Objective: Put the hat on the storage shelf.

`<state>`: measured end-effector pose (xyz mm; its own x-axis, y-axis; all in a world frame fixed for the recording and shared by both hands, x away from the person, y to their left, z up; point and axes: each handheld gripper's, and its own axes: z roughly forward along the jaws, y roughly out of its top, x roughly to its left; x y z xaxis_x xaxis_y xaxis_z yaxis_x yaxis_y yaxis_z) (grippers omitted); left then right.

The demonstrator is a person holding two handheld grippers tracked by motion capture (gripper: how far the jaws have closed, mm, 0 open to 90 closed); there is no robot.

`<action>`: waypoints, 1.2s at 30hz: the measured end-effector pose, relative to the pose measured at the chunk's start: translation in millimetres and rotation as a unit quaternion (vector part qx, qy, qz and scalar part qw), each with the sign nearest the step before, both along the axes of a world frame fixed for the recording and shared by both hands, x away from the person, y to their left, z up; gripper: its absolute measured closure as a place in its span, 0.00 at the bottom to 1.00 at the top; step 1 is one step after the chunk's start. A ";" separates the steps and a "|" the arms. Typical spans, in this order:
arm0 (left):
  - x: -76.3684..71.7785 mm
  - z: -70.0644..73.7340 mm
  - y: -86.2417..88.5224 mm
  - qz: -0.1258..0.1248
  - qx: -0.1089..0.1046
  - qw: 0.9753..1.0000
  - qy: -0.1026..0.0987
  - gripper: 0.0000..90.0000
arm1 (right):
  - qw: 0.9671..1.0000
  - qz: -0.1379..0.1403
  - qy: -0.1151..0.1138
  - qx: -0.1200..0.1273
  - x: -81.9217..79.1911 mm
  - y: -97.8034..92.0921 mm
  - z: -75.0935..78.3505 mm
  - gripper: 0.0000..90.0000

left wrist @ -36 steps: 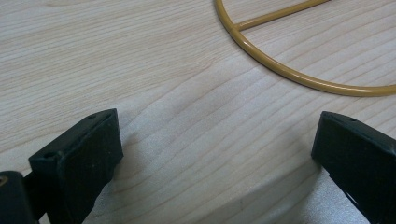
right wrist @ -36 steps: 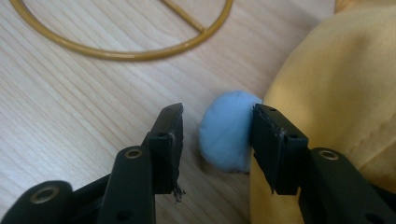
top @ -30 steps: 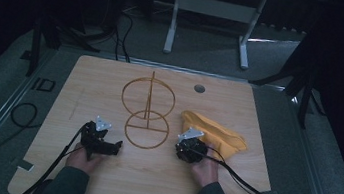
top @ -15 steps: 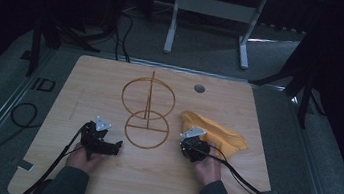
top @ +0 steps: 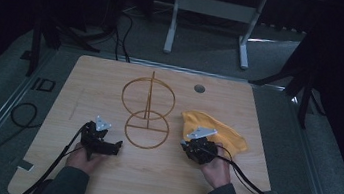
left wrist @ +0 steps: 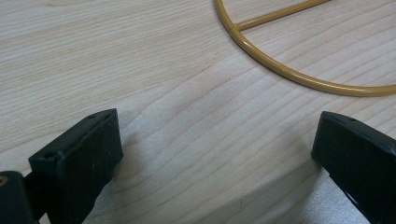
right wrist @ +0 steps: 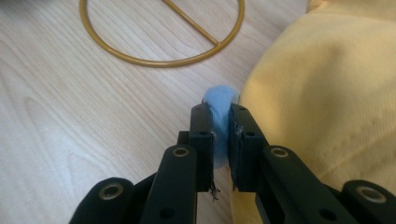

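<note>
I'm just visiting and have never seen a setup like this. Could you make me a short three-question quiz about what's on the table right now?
1. True or false: the left gripper has its jaws wide apart over bare wood.
2. What does the right gripper pinch? A) yellow cloth B) small blue object C) gold wire stand
3. Which side of the wire stand is the cloth on, as the person sees it?

Key: 1 true; 2 B; 3 right.

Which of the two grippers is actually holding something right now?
The right gripper: its jaws pinch a small blue object. The left gripper stands wide open over bare table.
</note>
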<state>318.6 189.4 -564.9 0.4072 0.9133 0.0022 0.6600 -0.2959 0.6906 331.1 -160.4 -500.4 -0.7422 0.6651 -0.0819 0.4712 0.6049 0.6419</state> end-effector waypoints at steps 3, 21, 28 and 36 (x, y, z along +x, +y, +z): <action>0.0 0.0 0.0 0.000 0.000 1.000 0.000 0.02 | 1.000 0.000 -0.001 0.007 -0.7 -3.6 5.6 0.90; 0.0 -0.1 -0.2 0.001 -0.001 1.000 -0.001 0.02 | 0.999 0.017 -0.015 0.045 -13.4 -31.8 46.8 0.90; 0.0 0.1 -0.2 0.001 -0.001 1.000 0.001 0.02 | 0.999 0.032 -0.019 0.029 -24.7 -38.7 65.2 0.90; 0.0 0.1 -0.2 0.001 -0.001 1.000 0.000 0.02 | 0.998 0.044 -0.035 0.029 -32.9 -48.5 91.2 0.90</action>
<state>318.6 189.2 -564.8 0.4061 0.9138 -0.0002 0.6609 -0.2935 0.6907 298.2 -208.9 -409.2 -0.7917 0.6029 -0.0981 0.3709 0.6021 0.7070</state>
